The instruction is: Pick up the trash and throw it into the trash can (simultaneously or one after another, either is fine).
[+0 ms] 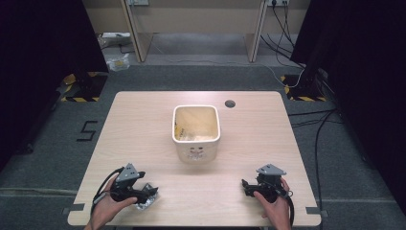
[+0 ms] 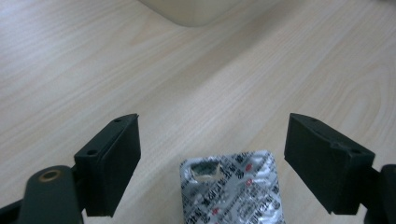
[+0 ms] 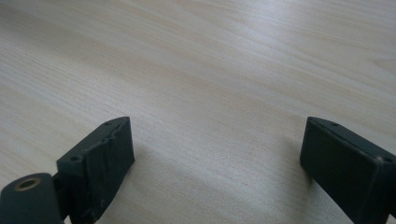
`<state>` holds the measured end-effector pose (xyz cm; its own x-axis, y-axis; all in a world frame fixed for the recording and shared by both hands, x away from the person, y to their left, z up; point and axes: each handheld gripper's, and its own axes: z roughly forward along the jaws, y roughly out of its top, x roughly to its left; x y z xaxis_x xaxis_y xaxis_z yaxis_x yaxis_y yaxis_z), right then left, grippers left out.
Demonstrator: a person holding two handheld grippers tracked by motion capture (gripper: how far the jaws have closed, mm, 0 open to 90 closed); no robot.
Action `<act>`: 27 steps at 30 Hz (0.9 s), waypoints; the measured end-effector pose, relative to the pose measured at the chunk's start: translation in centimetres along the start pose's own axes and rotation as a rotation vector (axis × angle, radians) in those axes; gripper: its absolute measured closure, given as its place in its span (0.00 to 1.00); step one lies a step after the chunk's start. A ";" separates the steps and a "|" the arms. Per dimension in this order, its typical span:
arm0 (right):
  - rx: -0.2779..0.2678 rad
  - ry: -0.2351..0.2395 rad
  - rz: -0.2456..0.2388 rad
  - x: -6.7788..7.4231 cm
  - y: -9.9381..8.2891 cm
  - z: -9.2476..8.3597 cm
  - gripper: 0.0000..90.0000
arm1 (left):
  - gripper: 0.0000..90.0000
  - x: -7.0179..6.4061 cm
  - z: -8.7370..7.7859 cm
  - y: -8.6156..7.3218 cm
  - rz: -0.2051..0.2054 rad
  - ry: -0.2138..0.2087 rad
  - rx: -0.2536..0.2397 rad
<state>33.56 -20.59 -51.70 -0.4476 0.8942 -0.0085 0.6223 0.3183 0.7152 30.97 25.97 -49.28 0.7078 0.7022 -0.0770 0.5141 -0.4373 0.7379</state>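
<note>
So far our left gripper (image 2: 212,158) stands wide open around the foil pack (image 2: 231,189) near the desk's (image 1: 143,115) front-left corner, ungripped; the bin (image 1: 196,130) waits; our right gripper (image 3: 215,163) is open, empty.

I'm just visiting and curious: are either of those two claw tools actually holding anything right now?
No. The left gripper stands open around a silver foil blister pack lying on the table, its pads clear of it. The right gripper is open over bare wood.
</note>
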 end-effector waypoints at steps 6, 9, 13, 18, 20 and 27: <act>0.000 0.000 0.000 0.0 0.0 0.0 0.11 | 0.20 -0.3 -0.1 -0.7 -0.004 0.025 0.002; 0.000 0.000 0.000 0.0 0.0 0.0 0.11 | 0.20 -0.3 -0.1 -1.0 -0.008 0.025 0.008; 0.000 0.000 0.000 0.0 0.0 0.0 0.11 | 0.20 -0.6 0.1 -1.4 -0.007 0.023 0.016; 0.000 0.000 0.000 0.0 0.0 0.0 0.11 | 0.19 -0.9 0.2 -1.9 -0.004 0.042 0.033; 0.000 0.000 -0.001 0.0 0.0 0.0 0.11 | 0.19 -1.0 0.4 -2.0 0.000 0.045 0.041; -0.002 -0.002 -0.002 0.0 0.0 0.0 0.12 | 0.19 -1.5 0.9 -2.6 0.015 0.054 0.059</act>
<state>33.56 -20.57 -51.71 -0.4477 0.8941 -0.0114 0.6203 0.3198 0.7162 29.04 25.56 -51.71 0.6892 0.7240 -0.0293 0.5325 -0.4786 0.6981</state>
